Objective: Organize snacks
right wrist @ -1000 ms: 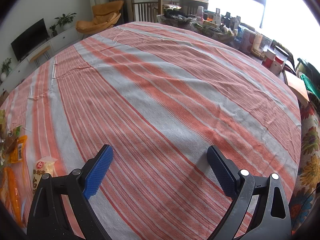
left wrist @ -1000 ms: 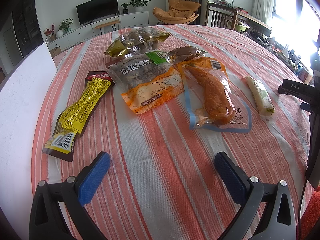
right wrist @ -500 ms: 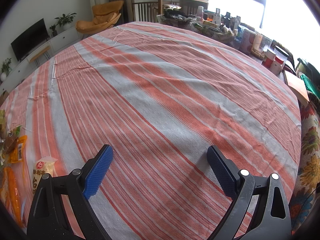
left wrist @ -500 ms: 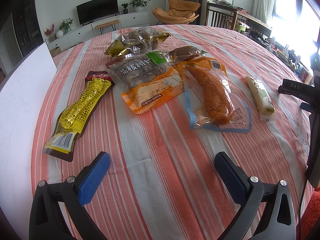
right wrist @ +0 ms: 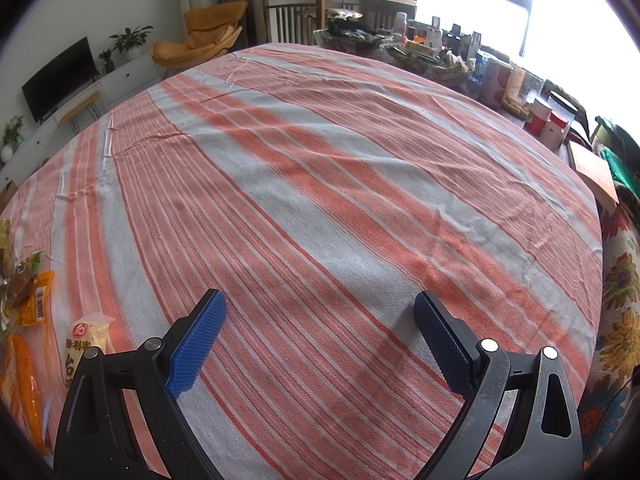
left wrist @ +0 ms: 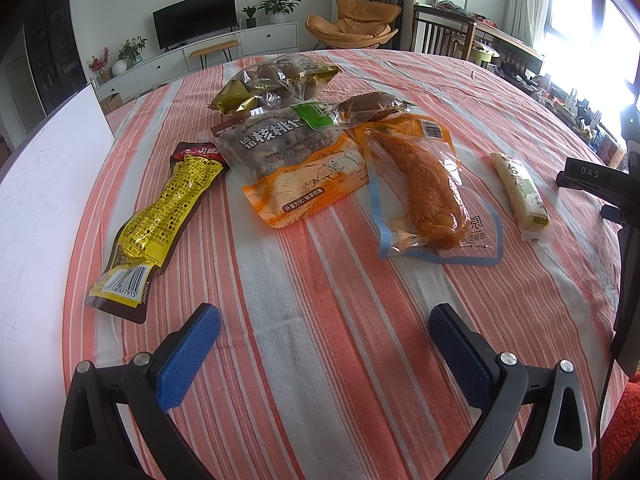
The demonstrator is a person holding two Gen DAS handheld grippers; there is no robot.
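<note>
Several snack packs lie on the striped tablecloth (left wrist: pixel 320 280) ahead of my open left gripper (left wrist: pixel 324 320): a yellow and dark red pouch (left wrist: pixel 160 220) at left, a grey and orange walnut bag (left wrist: pixel 296 164) in the middle, a clear bag with an orange sausage (left wrist: pixel 424 192), a white stick pack (left wrist: pixel 520 192) at right, and a clear bag of brown nuts (left wrist: pixel 276 80) at the back. A small brown pack (left wrist: pixel 372 106) sits by the walnut bag. My right gripper (right wrist: pixel 320 316) stands open over bare cloth; the stick pack (right wrist: pixel 86 340) and the sausage bag (right wrist: pixel 24 372) show at its left edge.
A white board (left wrist: pixel 40 208) lies along the table's left side. Part of the other gripper's black body (left wrist: pixel 624 208) shows at the right edge of the left wrist view. Bottles, cans and bowls (right wrist: pixel 460 64) crowd the far right rim. A floral cushion (right wrist: pixel 616 320) borders the table.
</note>
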